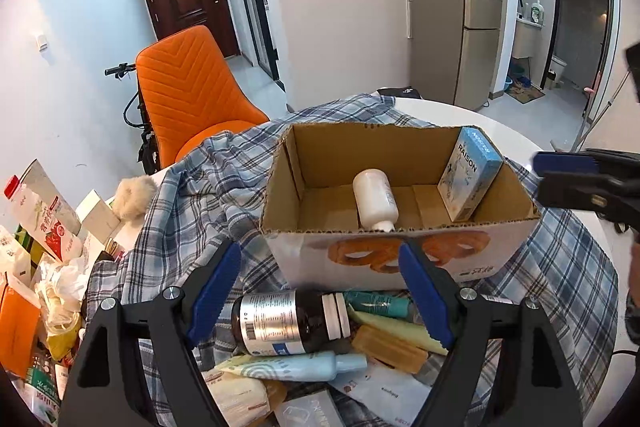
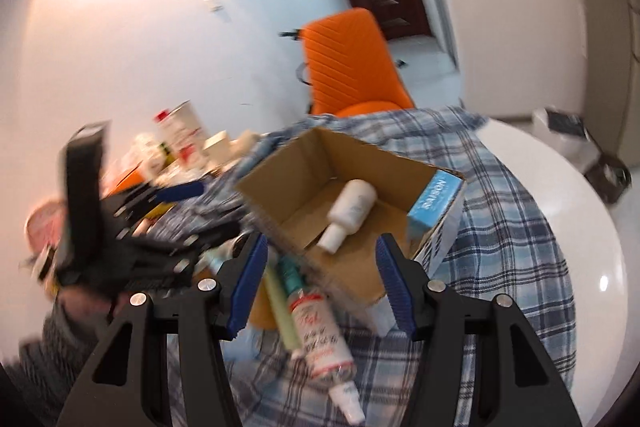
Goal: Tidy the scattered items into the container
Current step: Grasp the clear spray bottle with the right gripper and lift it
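1. Hovering open and empty, the left tool (image 1: 320,291) straddles a brown bottle (image 1: 288,323) beside the cardboard box (image 1: 384,259).
2. Right tool (image 2: 320,283) gapes, holding nothing.
3. White bottle (image 1: 376,199) lies inside.

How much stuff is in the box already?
Two things: a white bottle and a blue carton lie in the cardboard box. Both grippers' jaws are open and empty. The brown jar, tubes and packets on the plaid cloth remain.
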A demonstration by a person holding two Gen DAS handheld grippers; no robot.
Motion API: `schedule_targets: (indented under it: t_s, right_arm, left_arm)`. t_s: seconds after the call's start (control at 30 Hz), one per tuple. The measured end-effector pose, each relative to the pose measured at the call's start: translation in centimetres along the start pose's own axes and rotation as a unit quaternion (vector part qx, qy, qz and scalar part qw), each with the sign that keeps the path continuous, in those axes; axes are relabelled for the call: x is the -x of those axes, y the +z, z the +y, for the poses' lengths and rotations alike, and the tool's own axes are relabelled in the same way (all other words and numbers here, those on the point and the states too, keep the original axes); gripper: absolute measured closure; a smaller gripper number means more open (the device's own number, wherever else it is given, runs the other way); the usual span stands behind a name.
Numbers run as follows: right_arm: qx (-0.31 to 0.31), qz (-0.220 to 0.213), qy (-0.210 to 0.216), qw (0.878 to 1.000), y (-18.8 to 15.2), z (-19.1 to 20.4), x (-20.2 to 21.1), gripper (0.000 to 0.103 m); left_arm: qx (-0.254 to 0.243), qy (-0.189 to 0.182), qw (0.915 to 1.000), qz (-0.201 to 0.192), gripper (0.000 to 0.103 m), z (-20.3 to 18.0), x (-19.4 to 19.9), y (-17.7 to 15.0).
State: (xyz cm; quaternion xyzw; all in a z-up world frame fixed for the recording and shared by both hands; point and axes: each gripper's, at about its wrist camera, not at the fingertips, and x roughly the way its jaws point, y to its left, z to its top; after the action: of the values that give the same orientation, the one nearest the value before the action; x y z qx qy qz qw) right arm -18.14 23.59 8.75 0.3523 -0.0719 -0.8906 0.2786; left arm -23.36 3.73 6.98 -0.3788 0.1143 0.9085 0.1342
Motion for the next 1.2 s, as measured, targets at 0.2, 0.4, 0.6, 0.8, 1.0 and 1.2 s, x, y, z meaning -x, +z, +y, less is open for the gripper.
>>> schedule_targets:
  t_s: [0.2, 0.4, 0.6, 0.8, 1.0, 1.2]
  right_arm:
    - [0.084, 0.046, 0.019, 0.995, -3.7, 2.5, 0.3, 0.048]
    - [0.104, 0.091, -0.039, 0.99, -7.8, 2.5, -2.2, 0.048]
    - [0.111, 0.091, -0.071, 0.987, -9.8, 1.8, -2.6, 0.048]
    - [0.088, 0.09, -0.088, 0.988, -9.4, 1.4, -3.9, 0.048]
    - [0.079, 0.096, -0.092, 0.988, -9.5, 1.3, -5.2, 0.038]
    - [0.099, 0.092, -0.111, 0.985, -9.9, 1.6, -5.5, 0.038]
  left_arm:
    - [-0.021, 0.005, 0.9997, 0.006, 0.02, -0.7, 0.6, -1.2]
    - [-0.021, -0.004, 0.9996, 0.018, 0.02, -1.2, 0.7, -2.9]
    - [-0.032, -0.003, 0.9989, 0.036, 0.02, -2.1, 0.0, -4.4]
    - [-0.026, -0.004, 0.998, 0.058, 0.02, -2.9, -0.3, -6.7]
    - [-0.048, 0.036, 0.9944, 0.087, 0.014, -3.7, -1.0, -8.4]
    - [-0.055, 0.032, 0.9937, 0.092, 0.013, -4.1, -1.3, -9.1]
